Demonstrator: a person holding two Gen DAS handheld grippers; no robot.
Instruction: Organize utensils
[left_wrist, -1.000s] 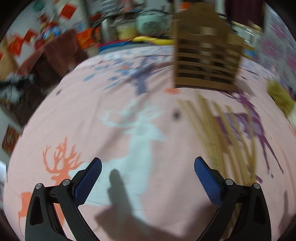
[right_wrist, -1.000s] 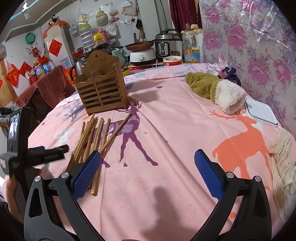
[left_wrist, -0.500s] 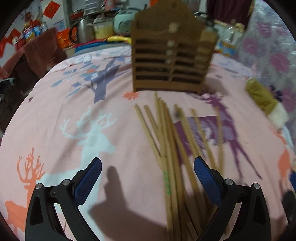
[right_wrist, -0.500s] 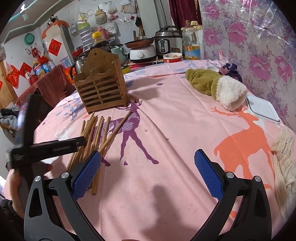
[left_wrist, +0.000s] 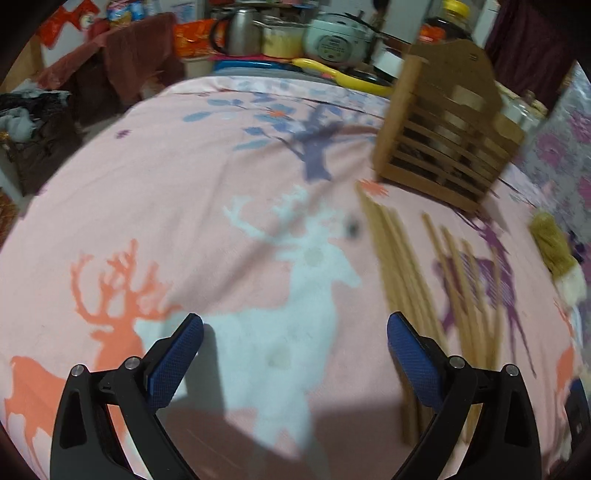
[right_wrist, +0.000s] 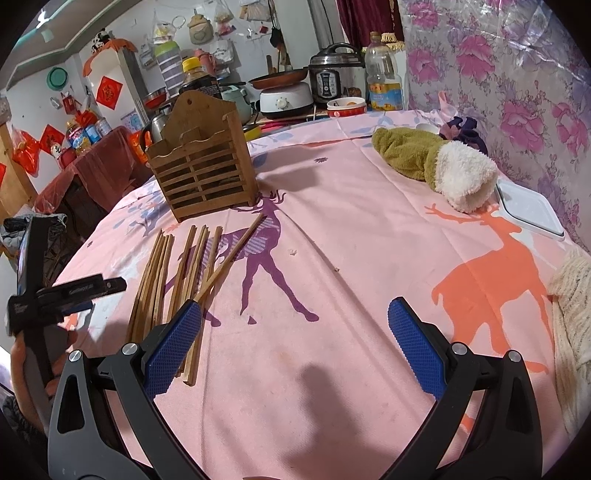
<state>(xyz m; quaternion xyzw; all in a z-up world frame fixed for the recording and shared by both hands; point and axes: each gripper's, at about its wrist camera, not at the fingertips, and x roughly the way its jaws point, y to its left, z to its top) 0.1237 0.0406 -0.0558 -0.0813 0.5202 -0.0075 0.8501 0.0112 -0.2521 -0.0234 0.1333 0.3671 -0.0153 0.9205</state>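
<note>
- The left gripper (left_wrist: 294, 334) has its fingers spread wide, holding nothing; chopsticks (left_wrist: 402, 273) lie beside its right finger.
- The right gripper (right_wrist: 294, 325) is likewise wide; the wooden holder (right_wrist: 203, 173) stands well ahead of its left finger.

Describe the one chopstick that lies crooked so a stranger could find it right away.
Start at the slatted wooden holder standing on the pink deer tablecloth. In front of it lies a bundle of wooden chopsticks, nearly parallel. The odd chopstick is the rightmost one, slanting across the purple deer print with its far tip pointing right, away from the others.
</note>
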